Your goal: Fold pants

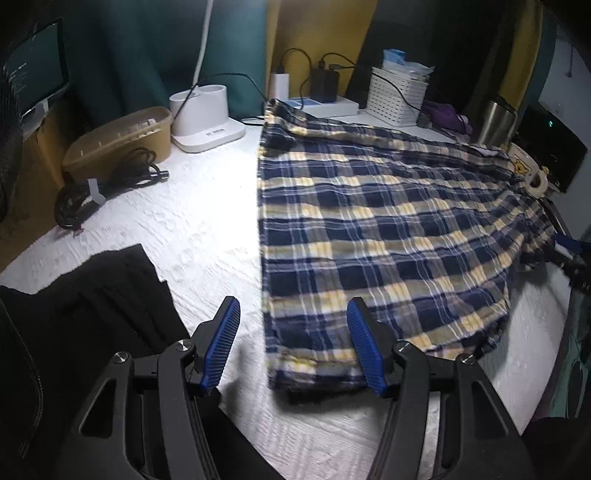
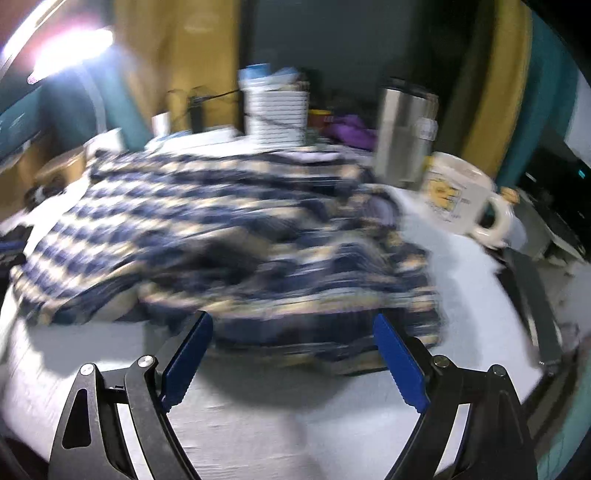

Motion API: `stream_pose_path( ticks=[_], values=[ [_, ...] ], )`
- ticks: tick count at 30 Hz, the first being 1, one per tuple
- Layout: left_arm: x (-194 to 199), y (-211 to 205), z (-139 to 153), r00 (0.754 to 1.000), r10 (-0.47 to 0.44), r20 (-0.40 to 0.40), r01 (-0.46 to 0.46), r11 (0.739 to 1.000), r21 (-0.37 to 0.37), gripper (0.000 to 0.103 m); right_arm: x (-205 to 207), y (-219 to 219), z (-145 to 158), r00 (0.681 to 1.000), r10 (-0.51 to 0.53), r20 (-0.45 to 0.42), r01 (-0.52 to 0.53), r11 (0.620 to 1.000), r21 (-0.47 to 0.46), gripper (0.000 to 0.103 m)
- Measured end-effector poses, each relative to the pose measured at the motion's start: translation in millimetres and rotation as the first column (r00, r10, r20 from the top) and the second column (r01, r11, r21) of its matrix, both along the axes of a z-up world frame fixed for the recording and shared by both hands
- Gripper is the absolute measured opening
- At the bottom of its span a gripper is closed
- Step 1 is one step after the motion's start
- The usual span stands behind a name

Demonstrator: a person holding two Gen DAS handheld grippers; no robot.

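Pants [image 1: 369, 229]: plaid, navy blue with pale yellow blocks and thin white lines. Table cover [image 1: 199, 229]: white, textured. Left gripper [image 1: 293, 314]: black arms, blue ribbed pads; right gripper [image 2: 293, 325] same black and blue. Near left: black cloth [image 1: 92, 302]. Far left: tan tub [image 1: 122, 133], black cable coil [image 1: 107, 184], white stand [image 1: 207, 118]. Far: white lattice basket [image 1: 397, 96], teal curtain [image 1: 122, 48], mustard-yellow wall panel [image 1: 317, 33]. Far right: steel-grey tumbler [image 2: 402, 133], cream mug [image 2: 458, 199] with yellow print, purple item [image 2: 351, 133].

We see the pants [image 1: 369, 221] spread on the table [image 1: 192, 229], a cable bundle [image 1: 103, 188] and tub [image 1: 122, 136] to their left, a basket [image 1: 397, 96] behind, and a mug [image 2: 458, 199] beside a flask [image 2: 404, 133] at their right.
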State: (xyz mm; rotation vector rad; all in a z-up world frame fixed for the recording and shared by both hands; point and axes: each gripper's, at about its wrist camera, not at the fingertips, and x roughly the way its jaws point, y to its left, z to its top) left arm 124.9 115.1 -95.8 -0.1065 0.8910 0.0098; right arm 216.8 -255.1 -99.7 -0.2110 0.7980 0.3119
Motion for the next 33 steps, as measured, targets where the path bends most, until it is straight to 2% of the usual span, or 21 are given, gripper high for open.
stream_pose_path(
  ticks=[3,4,6,7,10,11,13,14,16,17,18,20,26,33],
  values=[
    [-1,-3,-4,1.0,-0.008,-0.007,0.008,1.0,-0.008,0.06,-9,27,-5,0.997,0.075,0.003,-0.075,0.997,-0.025,0.087],
    [-2,-4,-6,1.0,-0.012,-0.013,0.012,1.0,-0.01,0.06,-10,33,-5,0.996,0.093,0.005,-0.093,0.995,-0.03,0.084],
    [-3,-4,-9,1.0,-0.018,-0.015,0.018,1.0,-0.016,0.06,-9,43,-7,0.993,0.12,0.003,-0.12,0.992,-0.031,0.07],
    [-3,-4,-10,1.0,-0.02,-0.017,0.02,1.0,-0.017,0.06,-8,45,-8,0.992,0.127,-0.001,-0.127,0.991,-0.029,0.067],
    [-2,-3,-12,1.0,-0.02,-0.022,0.02,1.0,-0.02,0.05,-3,51,-10,0.988,0.153,-0.005,-0.153,0.988,-0.034,0.056],
    [-2,-4,-12,1.0,-0.023,-0.021,0.023,1.0,-0.018,0.048,-2,54,-9,0.987,0.162,-0.003,-0.162,0.986,-0.039,0.049],
    [-2,-6,-13,0.999,-0.033,-0.021,0.033,0.999,-0.016,0.044,0,59,-9,0.982,0.186,0.003,-0.186,0.981,-0.047,0.047],
    [-1,-7,-13,0.999,-0.039,-0.02,0.039,0.999,-0.016,0.04,1,60,-9,0.981,0.193,0.004,-0.192,0.98,-0.053,0.045],
    [-1,-9,-14,0.999,-0.048,-0.017,0.048,0.999,-0.007,0.028,3,64,-13,0.977,0.212,-0.001,-0.212,0.975,-0.061,0.03],
    [0,-10,-14,0.999,-0.052,-0.014,0.052,0.999,-0.002,0.016,4,65,-15,0.974,0.225,-0.012,-0.225,0.973,-0.05,0.019],
    [0,-11,-13,0.999,-0.053,-0.01,0.053,0.999,0.003,0.008,4,66,-17,0.972,0.235,-0.018,-0.235,0.971,-0.041,0.014],
    [-3,-10,-9,0.999,-0.054,0.008,0.054,0.998,0.013,0.003,0,66,-18,0.971,0.239,-0.019,-0.24,0.97,-0.048,0.008],
    [-16,-9,4,0.997,-0.052,0.051,0.051,0.998,0.027,0.001,-19,58,-19,0.975,0.22,-0.007,-0.221,0.974,-0.049,0.004],
    [-28,-6,2,0.998,-0.047,0.037,0.047,0.999,0.019,0.001,-33,50,-27,0.978,0.208,-0.014,-0.208,0.975,-0.079,0.003]
  ],
)
